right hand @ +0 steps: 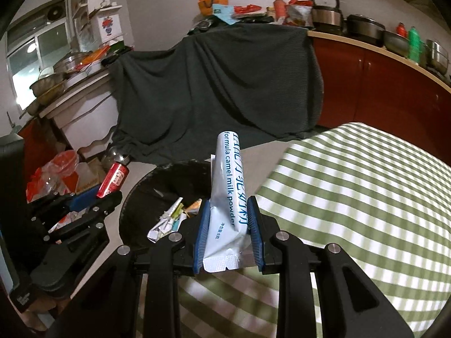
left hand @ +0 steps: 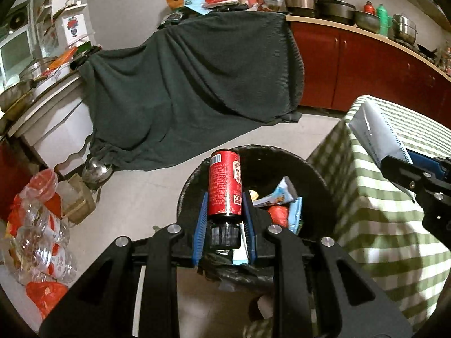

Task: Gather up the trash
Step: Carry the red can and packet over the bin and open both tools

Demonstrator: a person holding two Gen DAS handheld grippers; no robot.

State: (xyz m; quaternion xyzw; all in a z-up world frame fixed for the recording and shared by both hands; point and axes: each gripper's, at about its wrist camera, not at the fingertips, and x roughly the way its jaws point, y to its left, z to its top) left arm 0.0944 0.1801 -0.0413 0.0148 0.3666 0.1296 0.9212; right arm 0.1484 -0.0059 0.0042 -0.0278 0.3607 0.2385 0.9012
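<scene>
Left gripper (left hand: 224, 219): grasping one red bottle (left hand: 225, 183), over the bin
Right gripper (right hand: 229, 231): grasping one white packet (right hand: 227, 197), beside the checked table (right hand: 352, 183)
Bins: one black bin (left hand: 310, 174), wrappers inside

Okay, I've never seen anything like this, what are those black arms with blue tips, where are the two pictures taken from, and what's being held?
These are two hand-held grabbing tools, one in each of a person's hands, each with a wide-angle camera looking along its two blue-padded fingers. One picture comes from the left tool, the other from the right.

The left gripper is shut on a red bottle with a black cap, held over a black trash bin that already has wrappers in it.

The right gripper is shut on a white milk powder packet, beside the same bin.

The bin stands on the floor next to a table with a green checked cloth. Behind it a dark cloth drapes over something.
</scene>
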